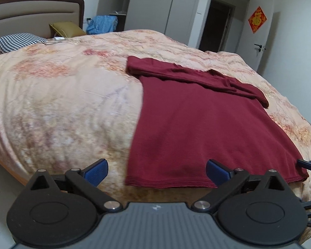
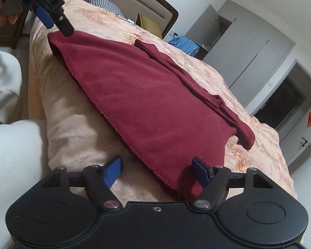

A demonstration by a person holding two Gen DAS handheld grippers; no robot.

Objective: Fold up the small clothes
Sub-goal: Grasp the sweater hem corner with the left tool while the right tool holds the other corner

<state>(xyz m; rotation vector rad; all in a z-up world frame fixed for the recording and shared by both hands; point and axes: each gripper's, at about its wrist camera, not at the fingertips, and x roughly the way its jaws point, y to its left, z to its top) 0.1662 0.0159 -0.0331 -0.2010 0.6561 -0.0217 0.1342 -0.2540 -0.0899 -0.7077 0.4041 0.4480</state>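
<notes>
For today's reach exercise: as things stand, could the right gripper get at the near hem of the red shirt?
Probably yes. The right gripper has open jaws at the hem corner of the red shirt, and nothing lies between them on the bed.

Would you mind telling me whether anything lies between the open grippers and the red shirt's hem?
Nothing visible does. The left gripper and right gripper both sit open at the hem of the red shirt, with only the bedspread below.

Floral quilt [image 1: 62, 103], striped pillow [image 1: 16, 41] (by the headboard [image 1: 31, 6]), blue clothes [image 1: 101, 23].
</notes>
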